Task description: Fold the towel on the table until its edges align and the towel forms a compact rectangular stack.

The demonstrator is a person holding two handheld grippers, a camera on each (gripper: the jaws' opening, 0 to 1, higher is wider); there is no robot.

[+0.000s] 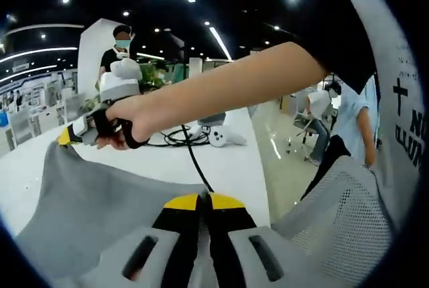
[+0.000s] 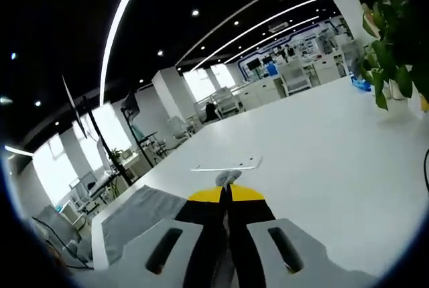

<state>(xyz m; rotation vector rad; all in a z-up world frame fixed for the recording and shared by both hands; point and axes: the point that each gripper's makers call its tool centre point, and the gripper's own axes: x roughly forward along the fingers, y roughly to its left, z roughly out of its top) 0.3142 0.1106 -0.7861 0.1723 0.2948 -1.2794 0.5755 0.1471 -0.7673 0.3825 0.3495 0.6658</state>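
Holding the grey towel lifted over the white table, both grippers, left and right, pinch its edge shut; uneven pulls could slip a corner and misalign our fold.

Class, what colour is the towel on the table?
Plain grey towel, clearest in the left gripper view.

The towel is lying on the tabletop, with a cable lying behind it, beside a controller.
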